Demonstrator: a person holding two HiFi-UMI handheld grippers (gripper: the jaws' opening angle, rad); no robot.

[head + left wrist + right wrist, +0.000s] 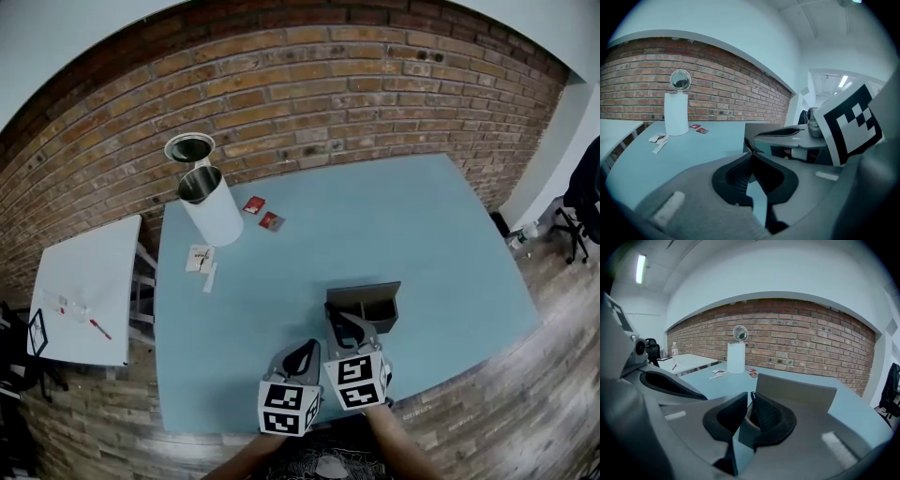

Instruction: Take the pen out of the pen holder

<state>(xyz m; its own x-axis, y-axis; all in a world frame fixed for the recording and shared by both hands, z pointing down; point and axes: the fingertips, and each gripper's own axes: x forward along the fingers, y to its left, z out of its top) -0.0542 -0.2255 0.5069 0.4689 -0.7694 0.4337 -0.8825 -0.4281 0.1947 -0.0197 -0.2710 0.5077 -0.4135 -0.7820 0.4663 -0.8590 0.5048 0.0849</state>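
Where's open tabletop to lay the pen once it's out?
Widest bare stretch: the table right of the red packets, beyond the pen holder. Also bare left of the holder, below the paper slips. Crowded: the far-left corner around the white bin, and the near edge by the left gripper and right gripper.

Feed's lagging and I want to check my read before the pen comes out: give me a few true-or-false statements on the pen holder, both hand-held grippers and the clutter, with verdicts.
1. The pen holder stands on the blue table right at the hand-held grippers. True.
2. The white cylinder lies tipped over. False: it stands upright near the brick wall.
3. The left hand-held gripper has its jaws wide apart. False: the tips meet, nothing between.
4. A dark pen tip shows at the right hand-held gripper jaw tips. True.
5. The red packets lie inside the pen holder. False: they lie on the table beside the cylinder.
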